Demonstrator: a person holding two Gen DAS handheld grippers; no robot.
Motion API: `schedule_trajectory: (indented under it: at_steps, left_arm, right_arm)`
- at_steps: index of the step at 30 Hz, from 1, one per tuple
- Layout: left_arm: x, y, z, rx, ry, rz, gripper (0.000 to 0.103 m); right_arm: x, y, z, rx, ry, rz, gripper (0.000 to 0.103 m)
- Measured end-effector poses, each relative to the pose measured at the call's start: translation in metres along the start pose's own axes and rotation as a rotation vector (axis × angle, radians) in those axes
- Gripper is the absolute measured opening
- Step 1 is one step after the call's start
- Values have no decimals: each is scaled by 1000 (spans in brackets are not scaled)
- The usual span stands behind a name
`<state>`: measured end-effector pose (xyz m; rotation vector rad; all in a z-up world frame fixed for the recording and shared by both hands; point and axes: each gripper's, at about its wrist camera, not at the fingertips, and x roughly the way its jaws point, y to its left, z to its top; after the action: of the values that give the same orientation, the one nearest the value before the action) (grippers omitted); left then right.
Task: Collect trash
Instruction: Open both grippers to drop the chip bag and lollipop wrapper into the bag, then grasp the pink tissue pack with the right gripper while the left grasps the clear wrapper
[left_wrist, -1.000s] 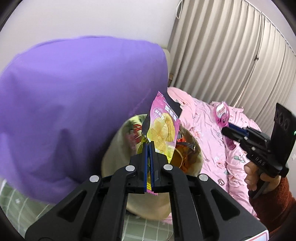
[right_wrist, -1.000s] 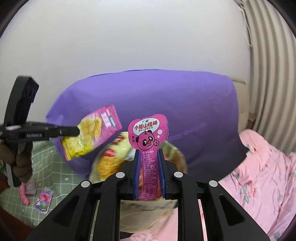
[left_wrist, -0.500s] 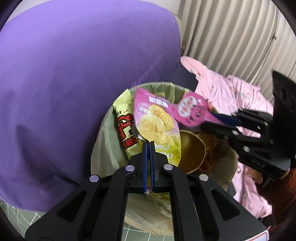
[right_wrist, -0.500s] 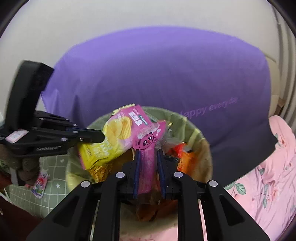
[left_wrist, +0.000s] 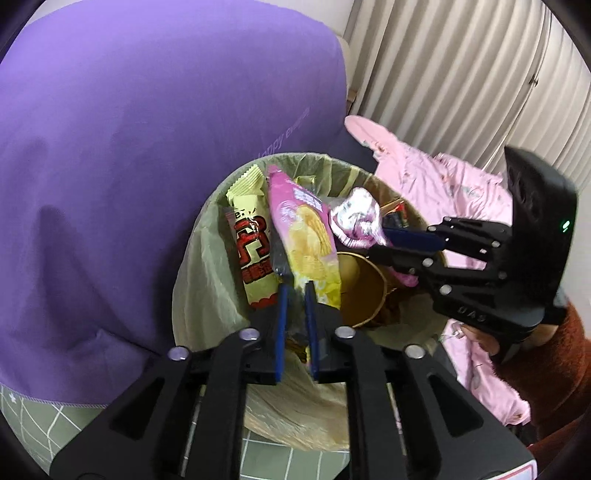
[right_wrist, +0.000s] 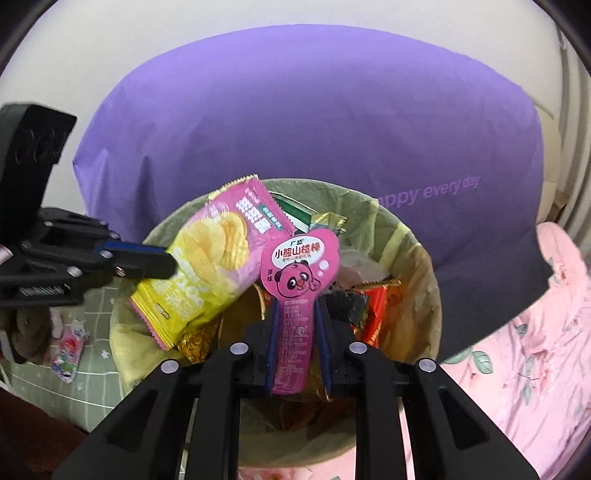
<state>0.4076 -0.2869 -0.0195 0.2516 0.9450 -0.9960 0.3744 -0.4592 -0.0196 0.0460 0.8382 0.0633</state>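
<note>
1. Trash here means two wrappers over the lined bin (right_wrist: 413, 258): a pink-and-yellow chip bag (left_wrist: 306, 236) at the left gripper (left_wrist: 294, 291) and a pink bear-print lollipop wrapper (right_wrist: 295, 291) at the right gripper (right_wrist: 297, 314).
2. The left gripper's fingers (left_wrist: 281, 314) have just been opening; a narrow gap shows between them, and the chip bag's lower edge sits in that gap, apparently no longer pinched.
3. The right gripper's fingers (right_wrist: 273, 332) have just been opening too; the wrapper's stem hangs between them with daylight on both sides, so it looks released.
4. Both wrappers are directly above the bin mouth, touching or just above the packets already inside.
5. Handling, as a judgement: both are light, thin, crinkly film, limp and somewhat slick. They may cling to a pad or flutter sideways.
6. A sealed edge or the flat stem is the best place to pinch.
7. More trash, a small packet (right_wrist: 68, 350), lies on the green checked bedsheet (right_wrist: 96, 373) beside the bin.
</note>
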Motion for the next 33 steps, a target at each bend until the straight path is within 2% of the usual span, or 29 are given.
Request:
schedule_trajectory:
  at_steps: [2, 4, 8, 11, 16, 19, 22, 25, 27, 30, 33]
  left_arm:
    - [-11, 3, -3, -9, -20, -19, 28]
    - [-24, 5, -7, -20, -44, -31, 31]
    - [-53, 18, -21, -53, -111, -31, 37]
    - [-83, 33, -43, -91, -180, -10, 39]
    - [-134, 75, -92, -150, -245, 93, 44]
    - [-163, 108, -136, -203, -237, 211, 44]
    - [-188, 137, -181, -299, -237, 266, 44]
    - [-199, 156, -225, -382, -240, 319, 45]
    - [-203, 166, -252, -437, -223, 357, 45]
    - [-211, 175, -289, -518, -213, 385, 45]
    - [-218, 181, -320, -588, -212, 389, 45]
  right_arm:
    - [-5, 4, -2, 5, -9, -9, 40]
    - [-14, 7, -5, 8, -19, -25, 44]
    - [-27, 18, -4, 0, -58, -69, 47]
    - [-46, 35, -1, 1, -116, -69, 50]
    - [-60, 77, -1, -32, -179, -18, 51]
    - [-61, 111, -7, -67, -199, 38, 51]
    - [-56, 138, -12, -90, -203, 91, 53]
    - [-41, 168, -19, -86, -180, 203, 60]
    - [-30, 185, -25, -87, -145, 240, 62]
    - [-1, 220, -40, -134, -20, 318, 65]
    - [22, 257, -58, -218, 81, 355, 65]
